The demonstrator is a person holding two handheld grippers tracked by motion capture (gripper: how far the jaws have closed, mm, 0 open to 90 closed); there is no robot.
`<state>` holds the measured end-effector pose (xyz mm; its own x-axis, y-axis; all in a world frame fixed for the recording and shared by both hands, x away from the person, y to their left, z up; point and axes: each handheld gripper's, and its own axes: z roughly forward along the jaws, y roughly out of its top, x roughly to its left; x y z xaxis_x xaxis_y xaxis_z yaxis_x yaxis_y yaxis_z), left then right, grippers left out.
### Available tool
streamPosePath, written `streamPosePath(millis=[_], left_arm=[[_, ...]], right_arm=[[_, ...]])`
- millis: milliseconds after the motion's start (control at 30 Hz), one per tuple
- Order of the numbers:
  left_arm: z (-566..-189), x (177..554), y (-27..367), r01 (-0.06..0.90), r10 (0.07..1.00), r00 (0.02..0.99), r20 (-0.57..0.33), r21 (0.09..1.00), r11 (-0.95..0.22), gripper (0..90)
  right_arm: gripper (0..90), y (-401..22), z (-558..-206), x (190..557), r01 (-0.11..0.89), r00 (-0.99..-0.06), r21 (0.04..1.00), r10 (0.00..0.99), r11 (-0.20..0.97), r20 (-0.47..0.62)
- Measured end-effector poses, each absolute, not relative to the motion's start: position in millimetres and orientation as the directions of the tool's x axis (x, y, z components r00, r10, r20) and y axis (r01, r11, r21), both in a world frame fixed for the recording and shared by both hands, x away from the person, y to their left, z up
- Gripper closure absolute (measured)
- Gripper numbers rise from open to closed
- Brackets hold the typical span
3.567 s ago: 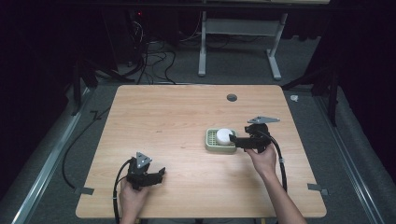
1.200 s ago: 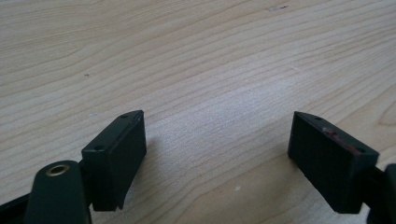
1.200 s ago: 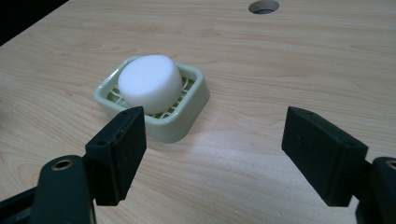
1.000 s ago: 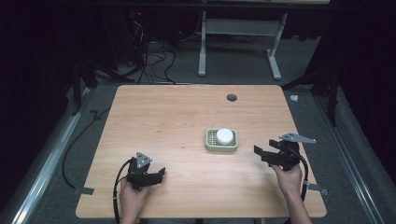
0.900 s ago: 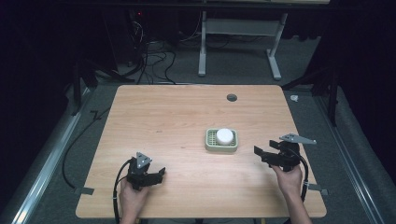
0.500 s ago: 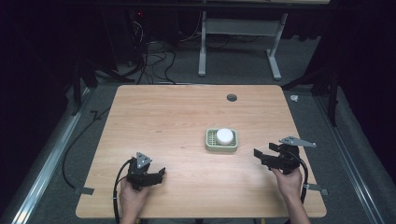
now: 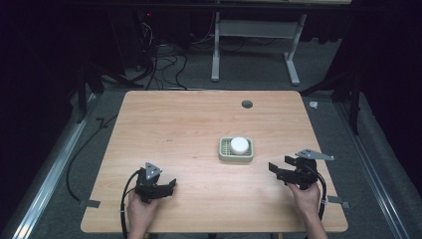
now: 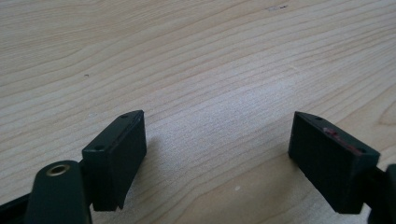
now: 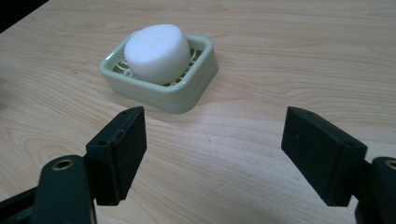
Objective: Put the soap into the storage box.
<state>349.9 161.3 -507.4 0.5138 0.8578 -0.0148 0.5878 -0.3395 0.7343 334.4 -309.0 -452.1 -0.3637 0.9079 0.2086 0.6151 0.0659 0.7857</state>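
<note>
Pale wood table holds a white soap in a green dish; both the right gripper and left gripper sit with jaws apart and empty, so any regrasp should centre the soap between the jaws.

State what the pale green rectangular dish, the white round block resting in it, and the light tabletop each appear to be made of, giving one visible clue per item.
Pale green rectangular dish: probably glazed ceramic or glossy plastic, given its smooth, shiny rim.
White round block: likely soap or dense foam, as it is matte with soft edges.
Light tabletop: wood or wood-look laminate, as grain lines run across a smooth surface.
</note>
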Motion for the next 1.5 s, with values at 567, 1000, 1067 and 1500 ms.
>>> streamPosePath(millis=[567,1000,1067,1500], left_arm=[[-507,350,161,0.588,0.858,0.514,-0.014,0.734,-0.34,19.6],[-507,350,161,0.588,0.858,0.514,-0.014,0.734,-0.34,19.6],[-507,350,161,0.588,0.858,0.514,-0.015,0.734,-0.34,19.6],[-507,350,161,0.587,0.857,0.514,-0.015,0.734,-0.34,19.6]], right_arm=[[23.1,-308,-463,328,0.631,-0.356,0.774,0.907,0.057,0.224],[23.2,-302,-475,326,0.649,-0.353,0.757,0.912,0.077,0.21],[23.2,-301,-477,326,0.651,-0.351,0.754,0.914,0.082,0.204],[23.2,-296,-490,326,0.666,-0.342,0.735,0.927,0.126,0.151]])
